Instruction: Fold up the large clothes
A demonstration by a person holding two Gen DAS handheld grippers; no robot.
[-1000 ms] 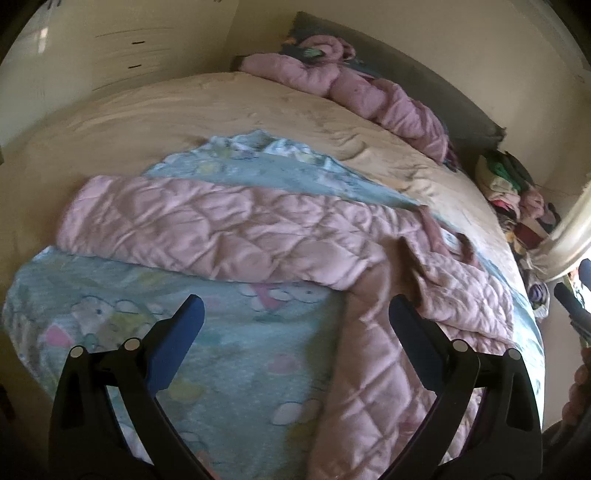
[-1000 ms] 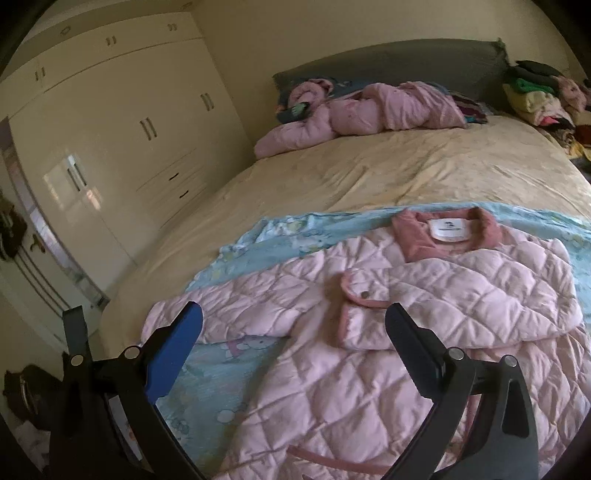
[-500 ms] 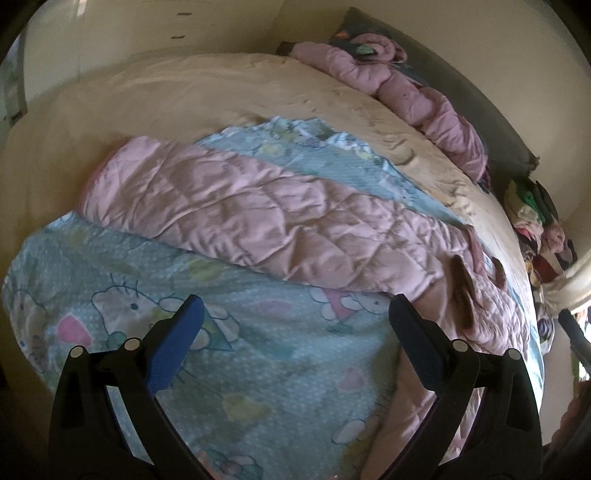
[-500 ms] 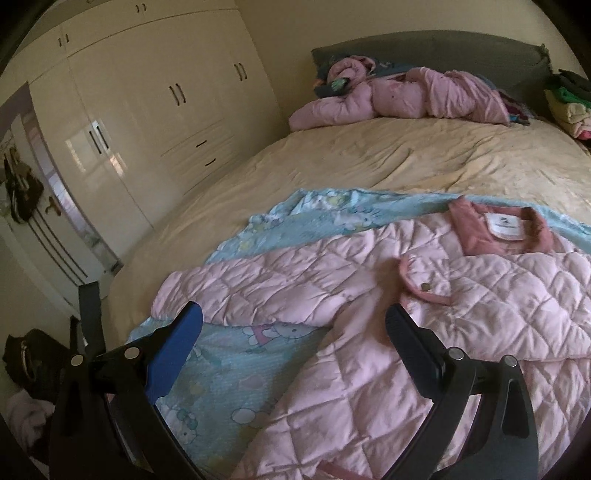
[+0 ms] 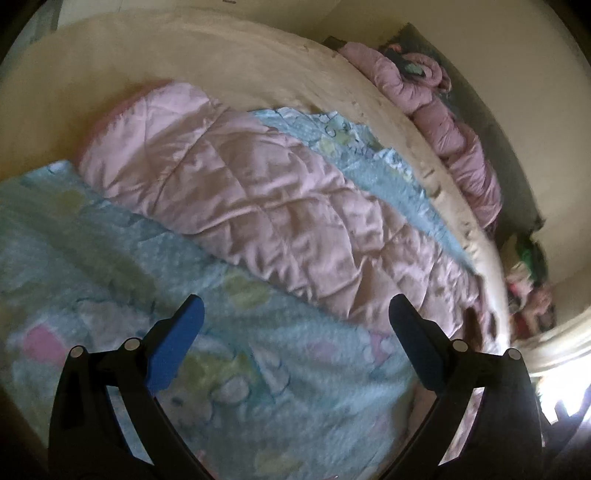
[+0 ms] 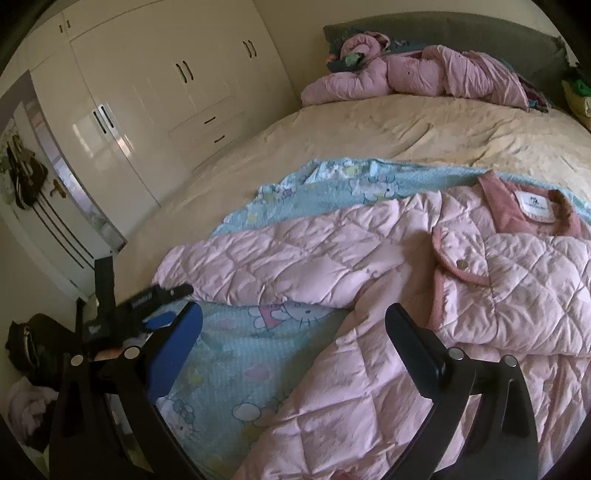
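Note:
A pink quilted jacket (image 6: 424, 295) lies spread on a light blue cartoon-print blanket (image 6: 236, 373) on the bed. Its one sleeve (image 5: 236, 192) stretches out to the left; the other is folded across the chest, below the darker pink collar (image 6: 532, 218). My left gripper (image 5: 295, 332) is open and empty, just above the blanket near the outstretched sleeve. It also shows in the right wrist view (image 6: 147, 306), at the sleeve's cuff end. My right gripper (image 6: 293, 332) is open and empty, above the jacket's lower body.
A cream bedspread (image 6: 369, 140) covers the bed. A second pink puffy garment (image 6: 424, 74) lies at the grey headboard (image 6: 461, 33). White wardrobes (image 6: 147, 92) stand to the left. A pile of folded clothes (image 5: 528, 288) is at the bed's far side.
My left gripper has moved left and closer to the bed, toward the outstretched sleeve. My right gripper has swung left, bringing the left gripper into its view. The jacket has not moved.

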